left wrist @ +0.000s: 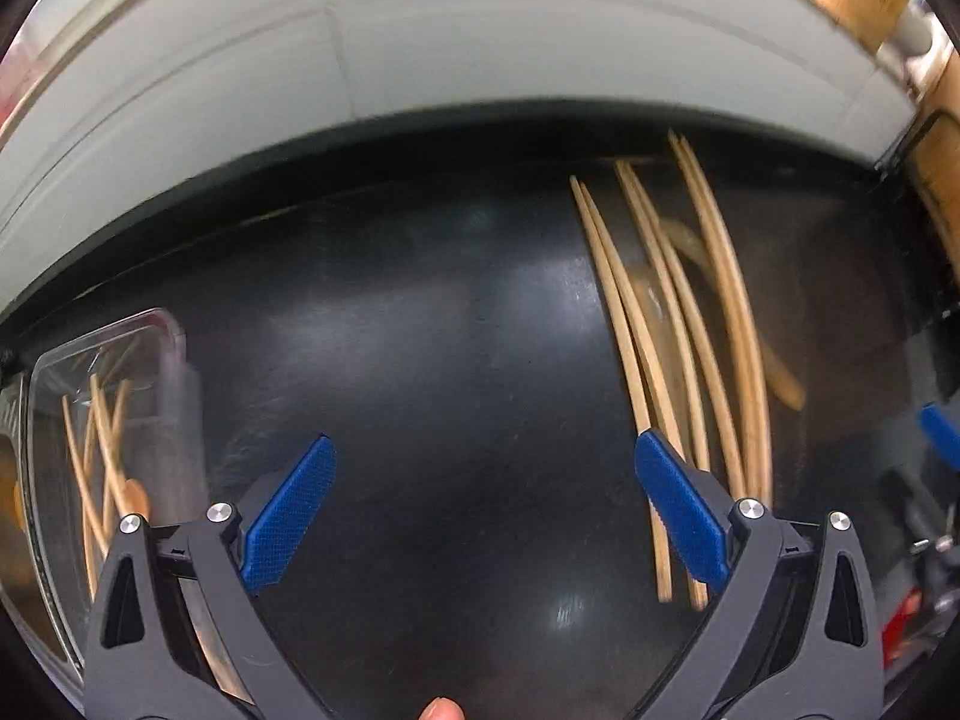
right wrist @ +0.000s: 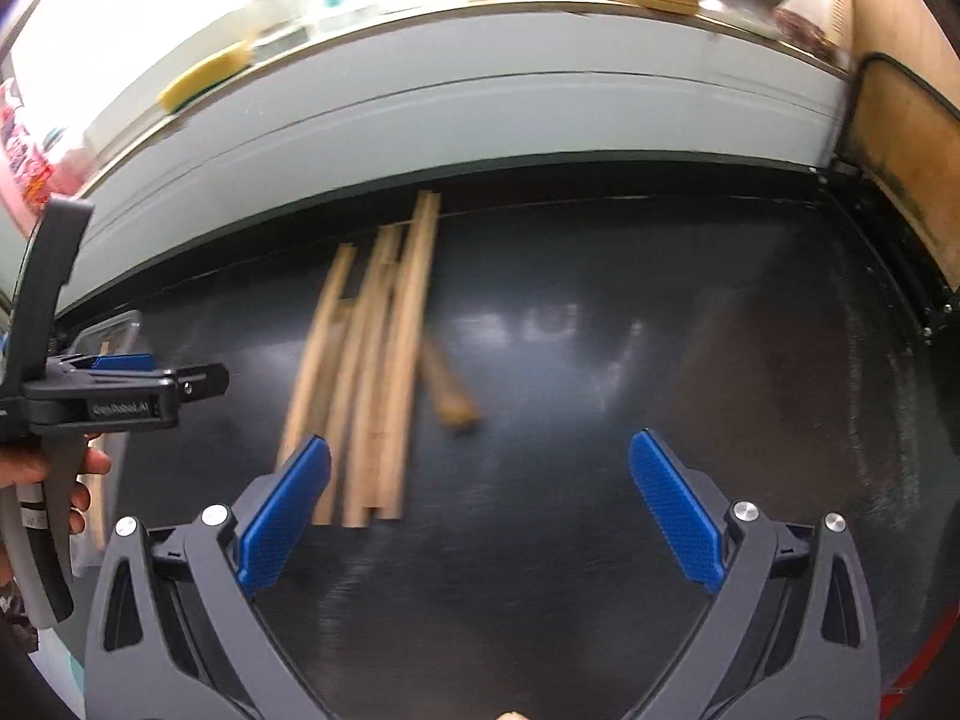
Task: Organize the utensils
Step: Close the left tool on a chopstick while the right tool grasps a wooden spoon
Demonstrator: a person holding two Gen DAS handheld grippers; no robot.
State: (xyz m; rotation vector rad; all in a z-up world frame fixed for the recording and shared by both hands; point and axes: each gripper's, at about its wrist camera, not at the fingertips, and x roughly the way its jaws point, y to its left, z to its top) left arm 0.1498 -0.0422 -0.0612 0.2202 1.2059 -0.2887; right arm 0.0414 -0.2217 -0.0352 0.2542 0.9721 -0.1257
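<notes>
Several wooden chopsticks (left wrist: pixel 678 330) lie side by side on a black tabletop (left wrist: pixel 420 330), just right of my left gripper (left wrist: pixel 483 459). That gripper is open with nothing between its blue pads. A clear plastic container (left wrist: pixel 102 420) at the left holds more chopsticks. In the right wrist view the same chopsticks (right wrist: pixel 372 360) lie blurred ahead and left of my right gripper (right wrist: pixel 480 456), which is open and empty. A short wooden piece (right wrist: pixel 447 387) lies beside them. The left gripper's body (right wrist: pixel 108 390), held by a hand, shows at the left edge.
A pale grey ledge (right wrist: pixel 480 102) runs along the table's far edge, with a yellow sponge (right wrist: pixel 204 75) and blurred items above it. A brown board (right wrist: pixel 906 138) stands at the far right corner. Bare black tabletop (right wrist: pixel 720 360) spreads right of the chopsticks.
</notes>
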